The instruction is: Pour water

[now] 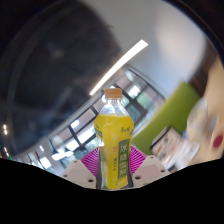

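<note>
Bottle point(116, 140) of yellow drink fills the centre of the frame, standing upright from just above the lower dark border up to its tan cap a little above mid-height; a yellow-green label with printed characters wraps its lower body. It sits between the two fingers of the gripper point(117, 166), whose pink pads point(93, 158) show at either side of the bottle's lower half, left and right of the label; both pads lie right against the bottle's sides, so the gripper looks to be pinching the bottle, though the contact itself is small in the view. Behind the bottle, the whole background is tilted. A pale ceiling point(120, 30) takes the upper half of the frame, crossed by a long bright strip light point(118, 68) running from the centre toward the upper right. Below the ceiling, a row of windows point(70, 135) with dark frames slants from the lower left up toward the centre right. A yellow-green wall panel point(175, 115) lies to the right of the bottle, at mid-right. Pale, blurred shapes point(205, 125) sit at the far right; I cannot tell what they are.
</note>
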Demonstrator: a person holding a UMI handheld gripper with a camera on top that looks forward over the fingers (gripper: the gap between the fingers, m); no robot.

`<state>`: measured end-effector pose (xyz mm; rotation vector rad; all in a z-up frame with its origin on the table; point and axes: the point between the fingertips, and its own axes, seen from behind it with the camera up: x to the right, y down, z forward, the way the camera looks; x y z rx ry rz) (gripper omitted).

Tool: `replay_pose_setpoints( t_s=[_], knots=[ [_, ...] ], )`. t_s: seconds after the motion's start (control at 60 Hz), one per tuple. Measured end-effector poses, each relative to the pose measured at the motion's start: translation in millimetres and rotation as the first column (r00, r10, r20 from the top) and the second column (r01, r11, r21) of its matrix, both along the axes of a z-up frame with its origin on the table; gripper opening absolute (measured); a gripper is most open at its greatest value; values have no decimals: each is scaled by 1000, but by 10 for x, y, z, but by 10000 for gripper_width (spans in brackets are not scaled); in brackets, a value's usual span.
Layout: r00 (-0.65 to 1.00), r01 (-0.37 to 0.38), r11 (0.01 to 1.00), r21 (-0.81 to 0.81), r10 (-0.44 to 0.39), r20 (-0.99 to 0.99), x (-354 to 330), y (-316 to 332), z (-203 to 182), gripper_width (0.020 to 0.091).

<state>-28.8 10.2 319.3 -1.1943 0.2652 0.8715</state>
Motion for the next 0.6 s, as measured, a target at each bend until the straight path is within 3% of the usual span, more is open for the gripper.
replay_pose_setpoints(
  t_s=[0.05, 0.067, 0.15, 0.2, 0.267, 0.367, 0.383, 0.45, 0.5, 0.6],
  knots=[
    [974, 119, 988, 101, -136, 183, 364, -148, 256, 354],
    [956, 175, 979, 102, -194, 219, 374, 113, 336, 354],
    [853, 314, 933, 173, -358, 380, 976, 94, 448, 354],
    [777, 397, 901, 175, -431, 460, 1459, 107, 292, 354],
    [681, 484, 861, 160, -485, 549, 2195, 99, -190, 353],
    [660, 556, 831, -29, -420, 623, 2674, 801, -1218, 353],
    [645, 549, 836, -18, -410, 644, 3024, 880, -1211, 353],
    [665, 560, 816, -142, -341, 664, 2940, 1025, -1848, 353],
    [689, 524, 834, -171, -297, 661, 3105, 1170, -2007, 354],
    [713, 500, 842, -201, -269, 648, 2819, 1123, -2157, 354]
  ],
)
